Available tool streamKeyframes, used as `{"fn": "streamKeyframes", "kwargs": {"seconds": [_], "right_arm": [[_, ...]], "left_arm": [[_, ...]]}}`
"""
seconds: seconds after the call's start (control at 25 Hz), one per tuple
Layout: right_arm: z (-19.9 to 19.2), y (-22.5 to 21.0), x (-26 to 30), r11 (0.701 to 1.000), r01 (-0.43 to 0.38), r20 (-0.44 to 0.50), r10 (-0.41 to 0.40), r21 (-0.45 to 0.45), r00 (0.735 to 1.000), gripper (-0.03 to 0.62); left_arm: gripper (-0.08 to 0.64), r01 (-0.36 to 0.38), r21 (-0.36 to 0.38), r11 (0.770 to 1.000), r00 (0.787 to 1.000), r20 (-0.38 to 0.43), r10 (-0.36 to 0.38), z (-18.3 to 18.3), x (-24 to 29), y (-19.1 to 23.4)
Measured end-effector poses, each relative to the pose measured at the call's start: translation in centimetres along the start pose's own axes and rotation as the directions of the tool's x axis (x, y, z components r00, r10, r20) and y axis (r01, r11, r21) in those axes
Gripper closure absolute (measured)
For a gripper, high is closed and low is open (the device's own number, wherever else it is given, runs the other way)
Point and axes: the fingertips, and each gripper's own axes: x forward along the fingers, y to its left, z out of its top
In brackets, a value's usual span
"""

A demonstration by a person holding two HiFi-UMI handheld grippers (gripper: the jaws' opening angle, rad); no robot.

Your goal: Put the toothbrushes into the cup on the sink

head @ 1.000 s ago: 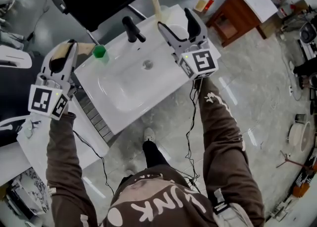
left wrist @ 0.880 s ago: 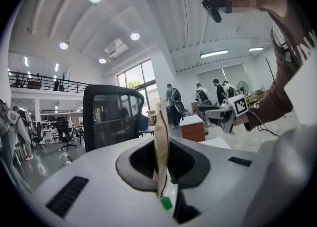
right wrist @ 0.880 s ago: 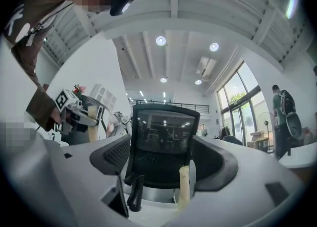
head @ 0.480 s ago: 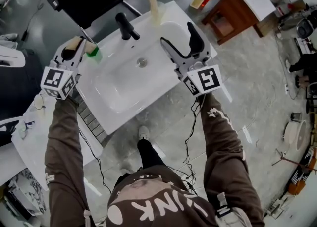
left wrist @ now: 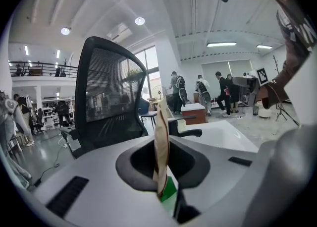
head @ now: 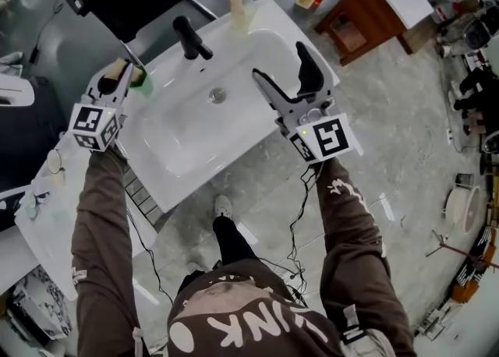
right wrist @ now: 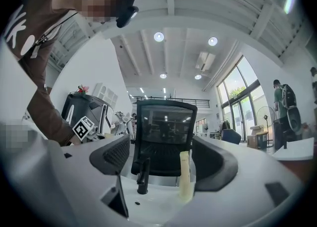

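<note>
The left gripper (head: pixel 119 75) is clamped on a flat tan toothbrush (left wrist: pixel 161 139), which stands upright between its closed jaws and sticks out past their tips. Just beyond and below those tips sits the green cup (left wrist: pixel 170 190), on the corner of the white sink (head: pixel 195 133); the toothbrush's lower end hangs close over the cup, though whether it touches the cup cannot be told. Behind the cup, farther out from this gripper, stands a black office chair (left wrist: pixel 106 97). The right gripper (head: pixel 281 63) hovers over the other side of the sink with its jaws wide apart and nothing between them. Ahead of it, seen through the gap, a black faucet (right wrist: pixel 143 176) stands to the left and a pale upright tube (right wrist: pixel 184 171) to the right.
</note>
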Motion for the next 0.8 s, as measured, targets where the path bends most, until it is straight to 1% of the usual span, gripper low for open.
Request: {"fn": "streamKeyframes", "kwargs": {"seconds": [0.32, 0.48, 0.72, 0.8], "right_arm": [[-0.3, 0.0, -1.1, 1.0, 0.001, -0.009, -0.001, -0.004, 1.0, 0.197], [-0.3, 0.1, -1.5, 1.0, -0.001, -0.01, 0.001, -0.008, 1.0, 0.197], [-0.2, 0.4, -1.6, 1.0, -0.006, -0.012, 0.006, -0.012, 1.0, 0.196], [-0.1, 0.5, -1.6, 1.0, -0.008, -0.011, 0.008, -0.013, 1.0, 0.195]], "left_arm": [[0.528, -0.002, -0.006, 1.0, 0.999, -0.037, 0.001, -2.9, 1.0, -0.3], [0.528, -0.003, 0.003, 1.0, 0.999, -0.049, 0.003, -3.9, 1.3, -0.5], [0.526, -0.002, -0.008, 1.0, 0.999, -0.038, 0.002, -3.8, 1.4, -0.4], [0.494, -0.003, -0.014, 1.0, 1.0, -0.019, 0.003, -3.0, 1.2, -0.4]]}}
